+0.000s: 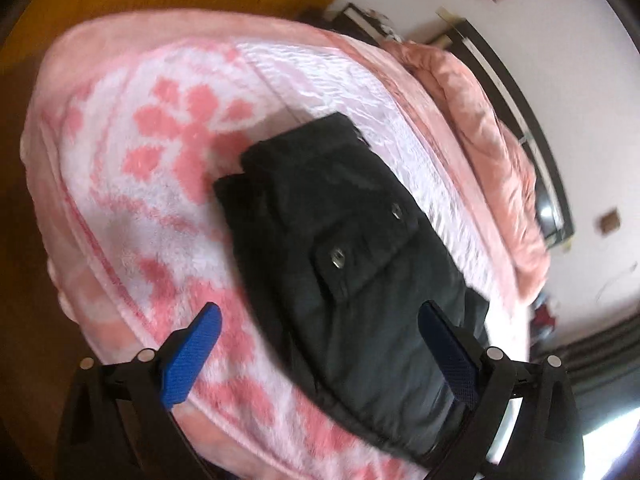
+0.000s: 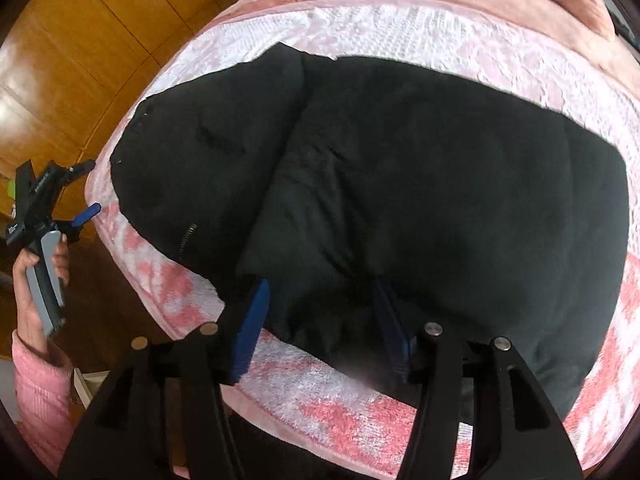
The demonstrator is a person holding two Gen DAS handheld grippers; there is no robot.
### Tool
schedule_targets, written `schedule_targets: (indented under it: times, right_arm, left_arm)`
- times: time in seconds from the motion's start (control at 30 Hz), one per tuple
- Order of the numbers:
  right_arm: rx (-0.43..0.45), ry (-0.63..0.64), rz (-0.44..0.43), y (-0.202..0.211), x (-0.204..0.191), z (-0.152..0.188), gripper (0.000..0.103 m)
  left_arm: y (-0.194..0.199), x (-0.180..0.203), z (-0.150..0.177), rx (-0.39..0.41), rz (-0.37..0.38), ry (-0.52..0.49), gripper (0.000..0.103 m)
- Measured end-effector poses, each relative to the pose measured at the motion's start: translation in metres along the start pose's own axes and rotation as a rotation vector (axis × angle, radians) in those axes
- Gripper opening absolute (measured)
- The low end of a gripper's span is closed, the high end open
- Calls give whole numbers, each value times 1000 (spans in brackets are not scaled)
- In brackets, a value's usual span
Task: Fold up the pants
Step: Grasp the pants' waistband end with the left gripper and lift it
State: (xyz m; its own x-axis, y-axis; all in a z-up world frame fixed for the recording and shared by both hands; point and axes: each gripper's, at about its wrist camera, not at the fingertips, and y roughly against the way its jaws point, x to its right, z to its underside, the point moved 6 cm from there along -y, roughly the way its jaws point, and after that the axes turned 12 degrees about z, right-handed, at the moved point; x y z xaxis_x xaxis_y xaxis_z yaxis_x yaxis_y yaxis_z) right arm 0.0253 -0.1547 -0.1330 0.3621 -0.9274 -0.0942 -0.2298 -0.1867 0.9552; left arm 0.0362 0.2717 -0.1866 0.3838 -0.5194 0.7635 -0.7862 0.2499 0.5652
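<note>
The pants (image 2: 400, 184) lie folded on the pink blanket (image 1: 160, 160); left gripper (image 1: 320, 316) jaws wide open, empty; right gripper (image 2: 320, 292) jaws open around the pants' edge

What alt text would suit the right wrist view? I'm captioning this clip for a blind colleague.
Black pants lie folded on a pink-and-white floral blanket, with the open right gripper at their near edge, fingers straddling a fold of the cloth. At far left, the left gripper, held in a pink-sleeved hand, hangs off the bed's side, holding nothing.

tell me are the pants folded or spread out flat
Folded: the black pants lie doubled into a layered bundle on the pink blanket.
</note>
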Motion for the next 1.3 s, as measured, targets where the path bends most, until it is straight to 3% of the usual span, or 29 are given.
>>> schedule_targets:
  times: [0.13,0.33,0.5,0.73,0.8,0.83,0.9,0.97,1.0,1.13,1.2,1.3]
  right_arm:
    - [-1,-25,-31,-3,7,3,54]
    - [-15,-61,-57,-9,13,3,55]
    - [-14,-50,-50,-12,13,3,55]
    - [-12,-47,-47,-13,13,4,55]
    - [-12,-46,-51,-13,13,4,55]
    - [-12,-46,-52,-14,13,4,55]
    - [-13,-49,-57,-15,13,4,55]
    - [-13,-53,-62,-16,13,4,55]
    - [-13,-56,-64,-16,13,4,55]
    - [-10,-51,-66,-16,14,5,56]
    - [-7,-49,-72,-15,15,7,56]
    - [-7,-57,-86,-15,17,7,56]
  left_arm:
    - [-12,-15,-13,13,68,72,99]
    - [-25,-34,-30,34,73,123,99]
    - [-37,-34,-35,28,187,157,98]
    - [-55,-41,-42,39,166,214,98]
    - [-55,-35,-44,53,210,215,95]
    - [-54,-30,-44,57,254,206,93]
    - [-52,-24,-43,56,290,174,75]
    - [-58,-31,-41,34,220,161,63]
    - [-65,-40,-41,20,182,185,62]
    - [-71,-44,-45,24,187,222,58]
    - [-69,-39,-45,23,182,204,37]
    - [-61,-28,-43,46,238,208,21]
